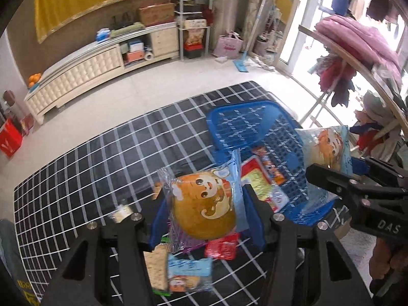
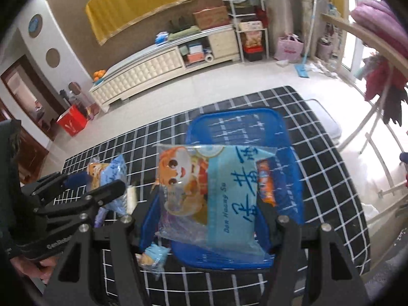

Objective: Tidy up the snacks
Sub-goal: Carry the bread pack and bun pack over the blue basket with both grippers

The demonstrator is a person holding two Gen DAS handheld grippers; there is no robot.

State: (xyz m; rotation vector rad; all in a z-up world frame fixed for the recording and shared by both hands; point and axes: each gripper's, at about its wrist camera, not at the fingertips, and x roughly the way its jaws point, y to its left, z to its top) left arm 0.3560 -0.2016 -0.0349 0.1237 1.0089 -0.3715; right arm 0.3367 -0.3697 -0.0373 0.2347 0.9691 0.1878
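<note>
Each claw, left claw (image 1: pixel 204 211) and right claw (image 2: pixel 204 204), is clamped part-open on 1 cartoon-printed pastry packet (image 1: pixel 204 204) (carried aloft, presumably for dropping) above the blue basket (image 2: pixel 237 117) on the checked worktop (image 1: pixel 89 178).

The held pastry packet (image 1: pixel 204 204) hides the snacks (image 1: pixel 188 272) beneath, perhaps partly blurred.

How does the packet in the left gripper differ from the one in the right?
The left packet looks full, with a round golden cake bulging its clear part; the right packet hangs flatter, and I see no such cake. In the right wrist view, the right packet hangs over the blue basket, while the left packet is off to its side, above the checked cloth. Both are light blue cartoon-face wrappers, each clamped in a gripper.
</note>
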